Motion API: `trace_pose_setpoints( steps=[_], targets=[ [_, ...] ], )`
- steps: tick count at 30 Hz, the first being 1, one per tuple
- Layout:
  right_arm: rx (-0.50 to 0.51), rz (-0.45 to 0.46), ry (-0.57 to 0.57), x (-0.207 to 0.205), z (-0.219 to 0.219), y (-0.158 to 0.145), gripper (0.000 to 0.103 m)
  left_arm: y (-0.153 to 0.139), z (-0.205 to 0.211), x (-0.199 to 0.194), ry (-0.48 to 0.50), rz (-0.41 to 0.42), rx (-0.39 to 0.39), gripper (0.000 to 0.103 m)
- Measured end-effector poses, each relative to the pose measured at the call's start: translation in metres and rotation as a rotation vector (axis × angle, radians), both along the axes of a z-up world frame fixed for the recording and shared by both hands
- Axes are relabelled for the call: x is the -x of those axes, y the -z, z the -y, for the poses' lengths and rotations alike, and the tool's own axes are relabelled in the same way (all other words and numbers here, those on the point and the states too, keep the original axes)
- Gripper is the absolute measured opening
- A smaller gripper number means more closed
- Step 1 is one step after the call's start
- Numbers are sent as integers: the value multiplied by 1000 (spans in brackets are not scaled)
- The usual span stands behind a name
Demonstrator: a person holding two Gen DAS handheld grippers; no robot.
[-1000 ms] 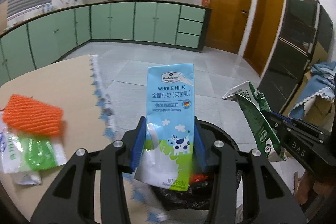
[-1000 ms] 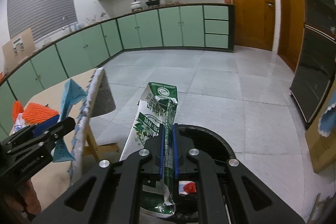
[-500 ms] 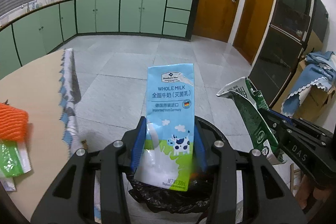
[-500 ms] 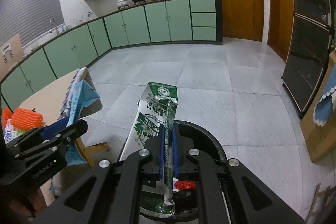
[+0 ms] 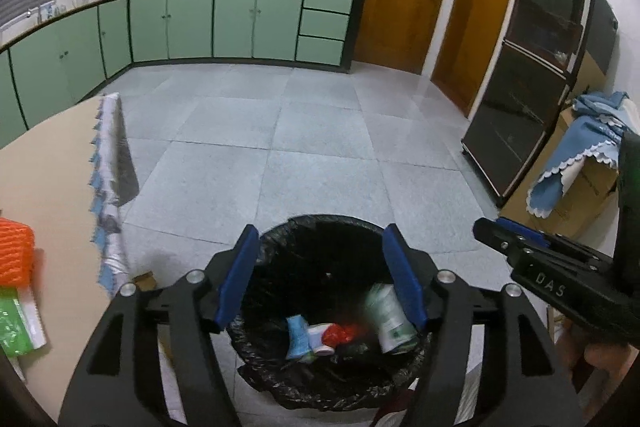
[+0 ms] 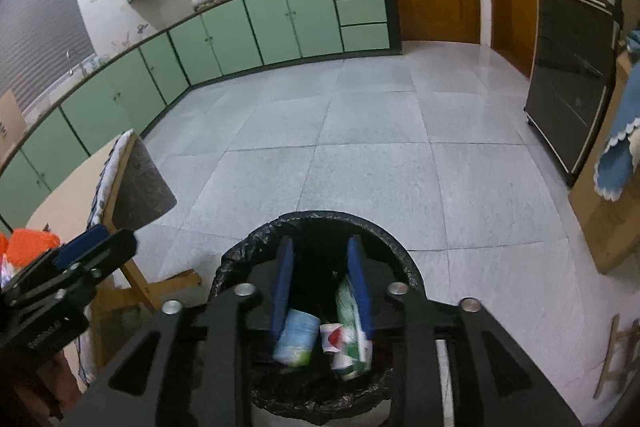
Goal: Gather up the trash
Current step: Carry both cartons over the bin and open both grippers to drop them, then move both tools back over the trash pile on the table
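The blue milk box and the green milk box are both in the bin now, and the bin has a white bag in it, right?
Almost. Both boxes are in the bin, the blue milk box and the green milk box, but the bag lining it is black, not white. The left wrist view shows it best, and the right wrist view shows the same.

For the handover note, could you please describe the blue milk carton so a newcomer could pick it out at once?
Start at the bin lined with a black bag on the grey tiled floor beside the table. The blue milk carton lies inside, at the left of the pile. It is pale blue; its neighbours are a red-and-white wrapper and a green carton.
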State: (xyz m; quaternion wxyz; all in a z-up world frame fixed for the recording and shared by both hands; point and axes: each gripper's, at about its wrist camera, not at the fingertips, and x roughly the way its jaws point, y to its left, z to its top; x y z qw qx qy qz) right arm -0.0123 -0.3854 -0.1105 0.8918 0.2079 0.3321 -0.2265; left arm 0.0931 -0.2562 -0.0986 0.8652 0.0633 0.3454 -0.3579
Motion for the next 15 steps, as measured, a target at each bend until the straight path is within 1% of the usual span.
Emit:
trace_pose_setpoints(
  steps=[2, 3, 5, 7, 8, 10, 15],
  targets=[
    [11, 15, 12, 4, -1, -7, 55, -7, -6, 1, -17, 15, 3, 70],
    [16, 23, 18, 6, -3, -11, 59, -13, -12, 2, -30, 28, 6, 72],
    [29, 36, 25, 7, -6, -19, 75, -24, -22, 3, -53, 51, 8, 76],
    [50, 56, 29, 7, -14, -30, 85, -34, -33, 4, -77, 70, 12, 79],
    [61, 67, 25, 7, -18, -36, 89, -39, -38, 5, -89, 79, 12, 80],
    [76, 85, 10, 5, -27, -45, 93, -49, -54, 7, -120, 104, 20, 83],
    [100, 126, -57, -9, -55, -63, 94, -68, -91, 5, -203, 131, 31, 85]
  ],
)
